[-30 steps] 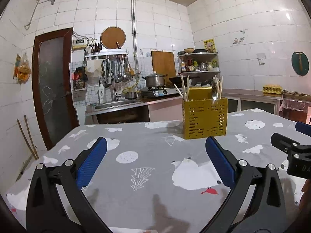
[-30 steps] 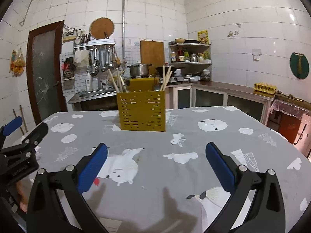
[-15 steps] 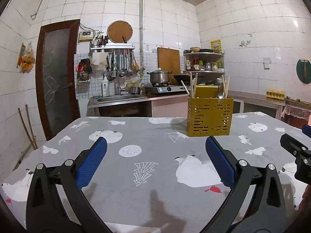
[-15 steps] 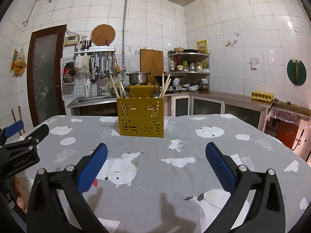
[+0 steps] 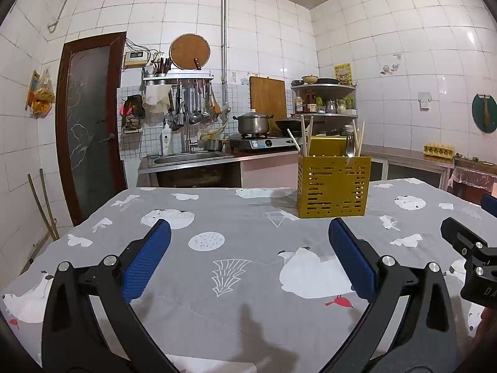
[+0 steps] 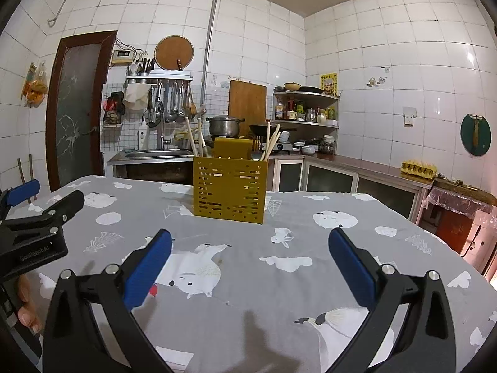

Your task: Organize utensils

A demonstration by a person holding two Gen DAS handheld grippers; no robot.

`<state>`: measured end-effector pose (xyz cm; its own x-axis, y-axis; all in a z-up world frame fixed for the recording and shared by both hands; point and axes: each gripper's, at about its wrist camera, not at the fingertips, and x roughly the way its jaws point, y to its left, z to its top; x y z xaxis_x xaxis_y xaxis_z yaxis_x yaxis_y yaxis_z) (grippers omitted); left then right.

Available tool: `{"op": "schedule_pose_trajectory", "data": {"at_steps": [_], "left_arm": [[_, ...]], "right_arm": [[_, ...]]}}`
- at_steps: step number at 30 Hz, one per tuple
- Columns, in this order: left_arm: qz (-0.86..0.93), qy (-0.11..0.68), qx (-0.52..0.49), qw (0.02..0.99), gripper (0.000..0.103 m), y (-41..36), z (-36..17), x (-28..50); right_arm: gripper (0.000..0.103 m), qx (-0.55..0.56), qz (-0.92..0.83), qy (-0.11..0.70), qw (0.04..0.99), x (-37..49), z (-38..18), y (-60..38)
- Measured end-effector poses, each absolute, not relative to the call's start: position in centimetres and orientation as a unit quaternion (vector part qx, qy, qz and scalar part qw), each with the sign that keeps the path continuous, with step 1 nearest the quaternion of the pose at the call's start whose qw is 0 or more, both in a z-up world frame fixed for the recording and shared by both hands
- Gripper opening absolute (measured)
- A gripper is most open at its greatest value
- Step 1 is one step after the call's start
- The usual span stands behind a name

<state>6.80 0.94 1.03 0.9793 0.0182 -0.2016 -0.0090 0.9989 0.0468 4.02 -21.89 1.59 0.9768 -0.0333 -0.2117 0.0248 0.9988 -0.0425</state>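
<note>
A yellow perforated utensil holder [image 5: 334, 186] stands on the table toward its far side; it also shows in the right wrist view [image 6: 230, 189]. Chopsticks [image 5: 306, 138] and a metal spoon [image 5: 350, 147] stick up out of it, and chopsticks [image 6: 271, 143] show in the right wrist view too. My left gripper [image 5: 248, 258] is open and empty, held above the near part of the table. My right gripper [image 6: 248, 261] is open and empty, level with it to the right. Each gripper shows at the edge of the other's view.
The table carries a grey cloth with white animal prints [image 5: 236, 248]. Behind it are a sink counter [image 5: 189, 158], a stove with a pot [image 5: 251, 122], a corner shelf [image 6: 307, 108] and low cabinets [image 6: 357, 180]. A brown door [image 5: 90, 118] is at the left.
Both grippers have tilted upward and drawn back a little, so the holder sits lower and farther in the views. Both stay open and empty.
</note>
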Motion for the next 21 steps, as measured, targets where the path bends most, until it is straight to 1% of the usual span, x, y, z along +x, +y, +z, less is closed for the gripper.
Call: {"op": "schedule_pose_trajectory", "data": {"at_steps": [21], "left_arm": [[0.004, 0.105, 0.021, 0.994, 0.098, 0.85, 1.05, 6.93]], "right_arm": [[0.099, -0.008, -0.015, 0.109, 0.994, 3.97, 1.53, -22.36]]}}
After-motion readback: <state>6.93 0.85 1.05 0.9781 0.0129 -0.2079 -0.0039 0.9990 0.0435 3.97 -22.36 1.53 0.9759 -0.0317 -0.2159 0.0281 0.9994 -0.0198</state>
